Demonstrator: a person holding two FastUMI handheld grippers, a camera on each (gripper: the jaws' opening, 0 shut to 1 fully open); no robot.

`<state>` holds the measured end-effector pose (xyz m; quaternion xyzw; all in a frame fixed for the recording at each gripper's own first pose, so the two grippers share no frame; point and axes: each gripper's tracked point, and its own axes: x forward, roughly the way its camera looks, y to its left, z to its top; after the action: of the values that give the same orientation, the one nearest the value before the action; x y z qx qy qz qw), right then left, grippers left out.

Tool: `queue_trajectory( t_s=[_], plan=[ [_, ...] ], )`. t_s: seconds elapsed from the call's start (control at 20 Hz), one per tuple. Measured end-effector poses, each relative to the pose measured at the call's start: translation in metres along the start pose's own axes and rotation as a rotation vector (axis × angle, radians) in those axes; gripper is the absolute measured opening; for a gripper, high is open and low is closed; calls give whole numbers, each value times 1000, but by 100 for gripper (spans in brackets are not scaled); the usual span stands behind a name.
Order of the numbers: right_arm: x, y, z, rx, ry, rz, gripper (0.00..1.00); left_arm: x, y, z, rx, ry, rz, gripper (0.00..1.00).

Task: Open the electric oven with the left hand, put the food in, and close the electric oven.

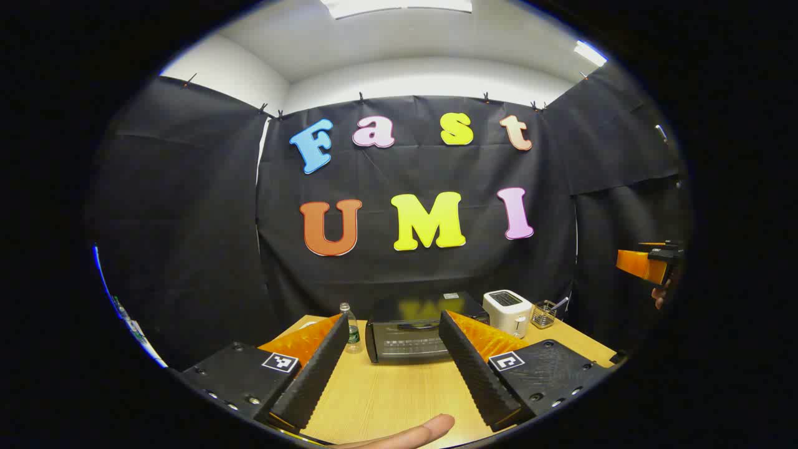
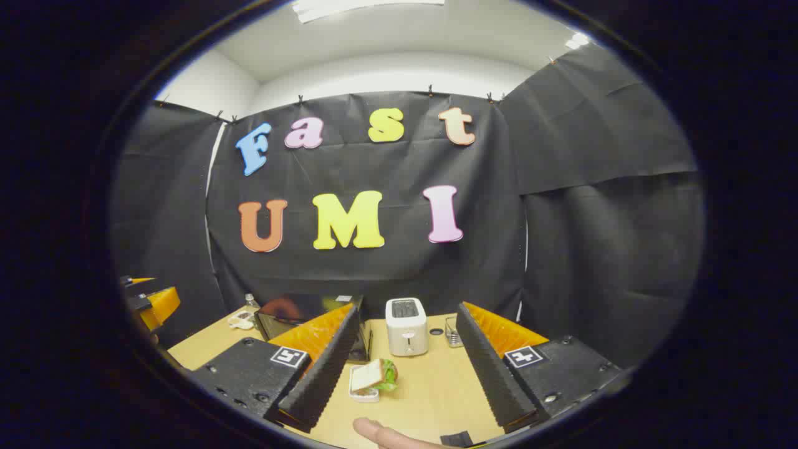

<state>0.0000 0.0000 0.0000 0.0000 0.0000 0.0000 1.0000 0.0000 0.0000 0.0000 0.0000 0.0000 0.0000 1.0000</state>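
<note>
Left gripper view looks straight at the electric oven [image 1: 414,337], a dark box standing at the back of the wooden table [image 1: 386,399] with its door closed. A clear bottle [image 1: 350,327] stands just to its left, a white toaster [image 1: 508,312] just to its right, and a small wire holder [image 1: 543,313] beyond that. The left gripper [image 1: 399,371] hangs above the table with its jaws wide apart and nothing between them; a fingertip [image 1: 430,430] shows below. In the right gripper view the food, a sandwich [image 2: 374,376] on a small white tray [image 2: 363,391], lies on the table in front of the toaster, between the spread, empty fingers of the right gripper [image 2: 405,374].
</note>
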Motion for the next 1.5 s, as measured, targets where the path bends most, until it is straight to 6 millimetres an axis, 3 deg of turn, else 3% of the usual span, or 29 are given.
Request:
queue_trajectory(
  t_s=[0.05, 0.3, 0.35, 0.5, 0.55, 0.6, 0.65, 0.7, 0.75, 0.8, 0.95, 1.0, 1.05, 1.15, 1.5],
  plan=[
    [-2, -1, 3, -1, -4, 1, 93, 0, -2, 3, -3, -9, -8, 95],
    [-8, -8, 14, 15, -25, -1, 93, 2, 0, 11, -20, -16, 7, 95],
    [-9, -10, 16, 18, -29, -2, 100, 2, 1, 14, -27, -24, 6, 95],
    [-12, -12, 21, 23, -34, 7, 100, 7, -1, 19, -39, -37, -6, 95],
    [-12, -13, 23, 27, -41, 11, 93, 10, 0, 18, -43, -35, -10, 95],
    [-13, -14, 25, 28, -47, 11, 93, 13, -1, 17, -45, -29, -11, 95],
    [-14, -16, 25, 27, -55, 10, 100, 15, -1, 16, -43, -22, -13, 95],
    [-14, -18, 27, 28, -65, 10, 92, 18, -3, 14, -40, -18, -15, 95],
    [-13, -19, 29, 33, -76, 10, 93, 24, -5, 12, -36, -14, -18, 95],
    [-11, -20, 31, 36, -84, 8, 100, 29, -7, 11, -34, -12, -25, 95],
    [-5, -22, 33, 38, -96, 7, 100, 48, -16, 2, -26, 0, -41, 95],
    [-3, -21, 35, 39, -98, 9, 100, 53, -19, 2, -28, -3, -43, 100],
    [0, -21, 37, 42, -102, 14, 100, 60, -22, 2, -28, -6, -50, 95],
    [6, -22, 39, 38, -100, 20, 100, 76, -26, -1, -28, 3, -53, 95],
    [34, -25, 49, 5, -112, 33, 100, 167, -50, -42, -36, 155, -80, 95]
  ],
)
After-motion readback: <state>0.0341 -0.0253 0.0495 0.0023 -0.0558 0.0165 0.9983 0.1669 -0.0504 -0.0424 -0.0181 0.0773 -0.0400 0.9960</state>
